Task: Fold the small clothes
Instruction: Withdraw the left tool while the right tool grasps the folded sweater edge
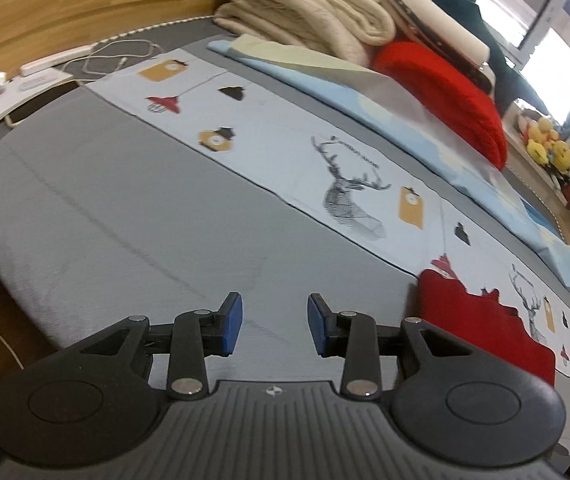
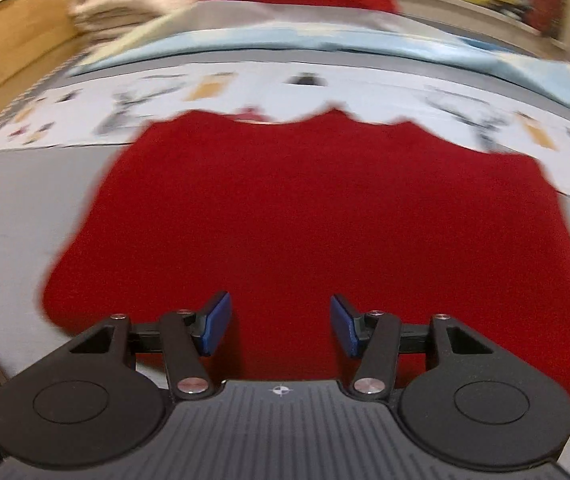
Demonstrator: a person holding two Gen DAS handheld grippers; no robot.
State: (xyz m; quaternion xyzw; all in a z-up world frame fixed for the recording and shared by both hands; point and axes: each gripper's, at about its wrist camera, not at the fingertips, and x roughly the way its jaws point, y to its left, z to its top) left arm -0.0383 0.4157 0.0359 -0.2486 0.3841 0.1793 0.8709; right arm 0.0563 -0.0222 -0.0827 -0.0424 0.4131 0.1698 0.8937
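A small red garment (image 2: 305, 216) lies flat on the grey bed surface (image 2: 17, 208), its far edge reaching onto a pale printed cloth (image 2: 365, 84). My right gripper (image 2: 281, 326) hovers over the garment's near edge, jaws apart, nothing between the blue pads (image 2: 217, 324). In the left wrist view the same red garment (image 1: 481, 328) shows only at the lower right. My left gripper (image 1: 275, 324) stands to its left over bare grey fabric (image 1: 117, 216), open and empty. The right wrist view is blurred by motion.
A printed runner with deer and lamps (image 1: 337, 176) crosses the bed. Behind it lie a light blue sheet (image 1: 405, 120), folded cream blankets (image 1: 305, 4) and a red cushion (image 1: 445, 88). White cables and devices (image 1: 45, 76) sit at the far left by a wooden headboard (image 1: 65, 0).
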